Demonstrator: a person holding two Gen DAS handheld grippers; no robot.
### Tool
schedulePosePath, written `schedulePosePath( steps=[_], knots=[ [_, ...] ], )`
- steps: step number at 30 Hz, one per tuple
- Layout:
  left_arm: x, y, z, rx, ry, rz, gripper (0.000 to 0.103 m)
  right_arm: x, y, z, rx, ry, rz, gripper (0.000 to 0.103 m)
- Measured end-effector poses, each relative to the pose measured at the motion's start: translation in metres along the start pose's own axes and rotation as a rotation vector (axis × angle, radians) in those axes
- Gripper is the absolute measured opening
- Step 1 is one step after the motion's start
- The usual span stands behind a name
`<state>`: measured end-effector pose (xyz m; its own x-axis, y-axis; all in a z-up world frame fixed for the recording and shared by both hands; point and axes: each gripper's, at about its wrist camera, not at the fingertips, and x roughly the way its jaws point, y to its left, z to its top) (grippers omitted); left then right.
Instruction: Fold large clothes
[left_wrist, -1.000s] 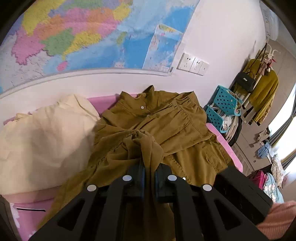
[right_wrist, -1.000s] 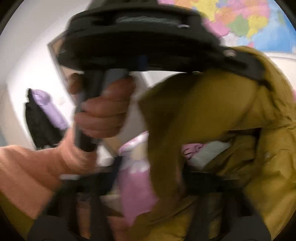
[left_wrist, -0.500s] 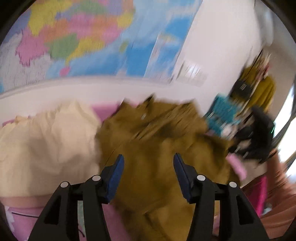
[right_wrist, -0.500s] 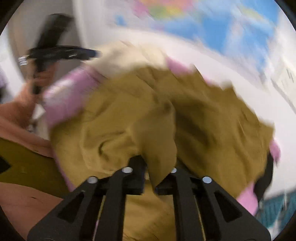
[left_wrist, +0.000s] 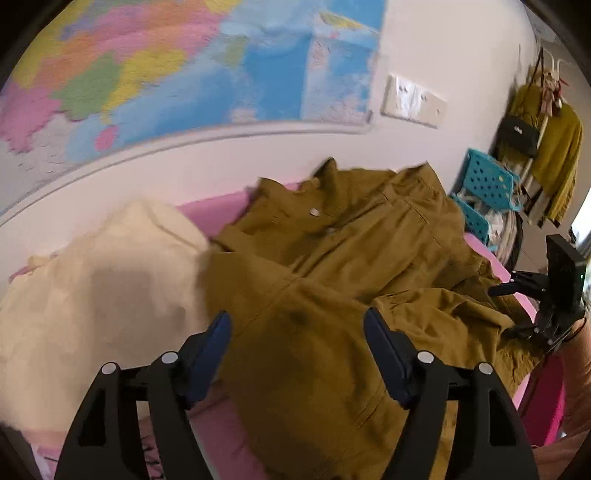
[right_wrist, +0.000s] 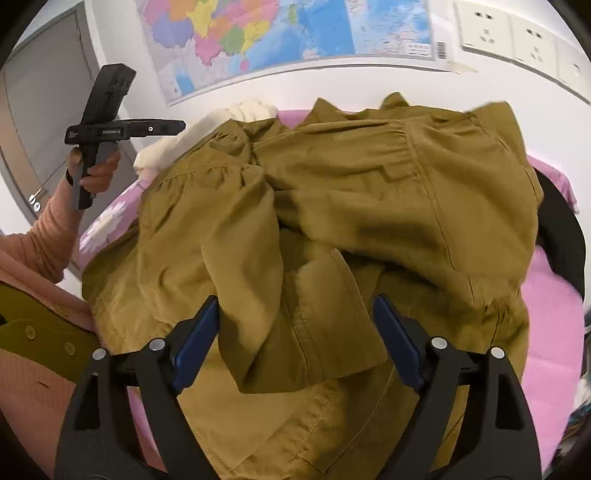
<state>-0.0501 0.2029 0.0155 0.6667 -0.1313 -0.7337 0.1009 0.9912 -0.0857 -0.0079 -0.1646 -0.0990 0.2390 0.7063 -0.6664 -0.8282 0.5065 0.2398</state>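
My right gripper (right_wrist: 295, 332) has just been opening — its jaws stand wide, a loose flap of the olive jacket (right_wrist: 369, 192) lying slack between them, unpinched. My left gripper (left_wrist: 295, 345) has likewise been spreading and hovers empty over the jacket's near hem. The jacket sprawls ahead of both on the pink bed (left_wrist: 207, 210), collar farthest, long axis running away from me. Beyond right, a teal basket (left_wrist: 484, 182) holds pale, indistinct laundry.

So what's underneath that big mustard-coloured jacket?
The jacket lies on a pink bed sheet that shows around its edges, with a cream garment beside it. Whatever lies beneath the jacket's middle is covered.
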Motion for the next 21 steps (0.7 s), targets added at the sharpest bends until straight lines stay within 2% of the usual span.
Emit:
schedulePosePath(
  steps=[1, 2, 3, 4, 5, 6, 7, 8, 10, 12, 14, 16, 17, 19, 20, 21],
  knots=[
    [0.010, -0.003, 0.001, 0.005, 0.037, -0.003, 0.071, 0.005, 0.002, -0.003, -0.008, 0.013, -0.010, 0.083],
    [0.030, -0.009, 0.002, 0.022, 0.110, -0.012, 0.071, 0.012, 0.006, -0.006, -0.031, 0.034, -0.021, 0.083],
    [0.042, -0.012, 0.002, 0.036, 0.138, 0.007, 0.068, 0.010, 0.010, -0.011, -0.049, 0.038, -0.021, 0.081],
    [0.050, -0.015, 0.000, 0.051, 0.148, 0.040, 0.058, 0.012, 0.013, -0.012, -0.063, 0.038, -0.016, 0.076],
    [0.060, -0.017, -0.003, 0.076, 0.159, 0.097, 0.044, 0.013, 0.017, -0.010, -0.082, 0.045, -0.007, 0.054],
    [0.066, -0.016, -0.004, 0.083, 0.166, 0.120, 0.041, 0.014, 0.018, -0.008, -0.088, 0.062, 0.010, 0.027],
    [0.070, -0.013, -0.005, 0.069, 0.165, 0.120, 0.031, 0.012, 0.020, -0.003, -0.083, 0.076, 0.040, 0.013],
    [0.070, -0.009, -0.005, 0.054, 0.155, 0.115, 0.018, 0.006, 0.021, 0.001, -0.085, 0.068, 0.041, 0.012],
    [0.067, -0.001, -0.002, 0.012, 0.131, 0.125, 0.003, -0.018, 0.022, 0.021, -0.089, 0.007, 0.038, 0.010],
    [0.058, 0.008, 0.004, -0.052, 0.088, 0.103, 0.002, -0.045, 0.017, 0.045, -0.065, -0.071, 0.024, 0.009],
    [0.050, 0.013, 0.012, -0.102, 0.026, 0.093, 0.003, -0.067, 0.008, 0.075, -0.052, -0.143, -0.028, 0.009],
    [0.042, 0.015, 0.019, -0.148, -0.052, 0.093, 0.003, -0.072, -0.002, 0.097, -0.036, -0.166, -0.092, 0.010],
    [0.040, 0.016, 0.021, -0.160, -0.074, 0.101, 0.003, -0.067, -0.012, 0.110, -0.018, -0.162, -0.145, 0.014],
    [0.044, 0.015, 0.025, -0.170, -0.077, 0.152, 0.003, -0.048, -0.030, 0.124, 0.019, -0.116, -0.228, 0.039],
    [0.050, 0.015, 0.024, -0.165, -0.065, 0.191, 0.003, -0.034, -0.043, 0.130, 0.054, -0.100, -0.292, 0.041],
    [0.057, 0.015, 0.023, -0.163, -0.055, 0.207, 0.003, -0.022, -0.052, 0.131, 0.070, -0.075, -0.317, 0.048]
  ],
)
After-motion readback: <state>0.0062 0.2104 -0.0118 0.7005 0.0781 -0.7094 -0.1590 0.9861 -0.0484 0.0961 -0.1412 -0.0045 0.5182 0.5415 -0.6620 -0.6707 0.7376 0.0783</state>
